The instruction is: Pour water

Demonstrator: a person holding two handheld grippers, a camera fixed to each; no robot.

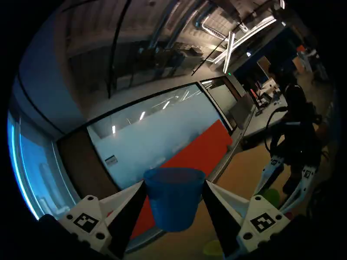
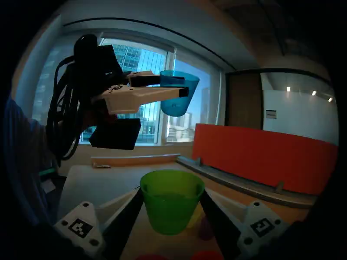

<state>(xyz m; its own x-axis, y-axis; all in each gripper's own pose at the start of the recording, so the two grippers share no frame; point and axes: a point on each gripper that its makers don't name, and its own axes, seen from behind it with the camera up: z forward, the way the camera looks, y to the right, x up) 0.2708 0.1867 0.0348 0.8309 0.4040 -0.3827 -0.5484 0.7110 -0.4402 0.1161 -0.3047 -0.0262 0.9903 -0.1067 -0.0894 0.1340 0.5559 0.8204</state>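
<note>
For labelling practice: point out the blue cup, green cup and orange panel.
blue cup (image 1: pixel 174 203): left gripper view, front wall.
green cup (image 2: pixel 172 210): right gripper view, front wall.
orange panel (image 2: pixel 269 156): right gripper view, flat face.

Orange partition, window, table

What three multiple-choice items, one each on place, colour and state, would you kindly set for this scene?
1. In the right gripper view, the blue cup is: A) held higher than the green cup; B) inside it; C) standing on the table.
2. The cup in the right tool is: A) red; B) green; C) white.
3. The left tool is: A) open and empty; B) lying on the table; C) shut on the blue cup.
Answers: 1 A, it hangs up against the window; 2 B, the cup it grips is green; 3 C, it clamps the cup's sides.
</note>
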